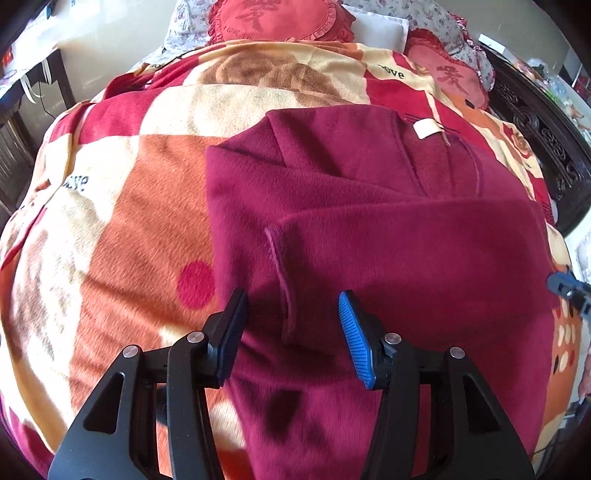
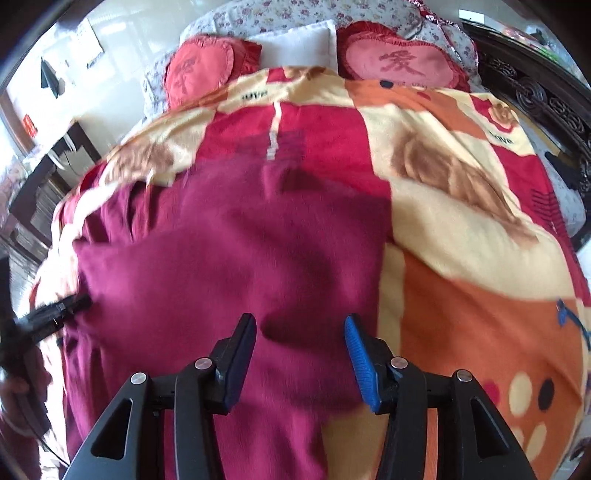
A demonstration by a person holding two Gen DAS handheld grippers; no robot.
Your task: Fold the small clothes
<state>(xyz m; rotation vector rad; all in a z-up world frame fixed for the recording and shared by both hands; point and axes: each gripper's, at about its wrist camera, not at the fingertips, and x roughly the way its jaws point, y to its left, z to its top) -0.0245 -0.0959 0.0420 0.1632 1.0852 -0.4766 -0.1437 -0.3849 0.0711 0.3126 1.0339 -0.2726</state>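
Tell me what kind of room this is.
Most likely a bedroom: the maroon garment lies on a bed under a patterned blanket, with heart-shaped cushions and a carved dark bed frame at the far end.

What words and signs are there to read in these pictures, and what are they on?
"love": on the blanket, near the top right edge and again, partly hidden, at the left.
"I LOVE": tiny words on the left heart pillow; the rest is too small to read.
"爱": a big sign on the right heart pillow.
Left heart pillow's big sign: too blurred to read.
Tag on the maroon garment: blank or too small to tell.
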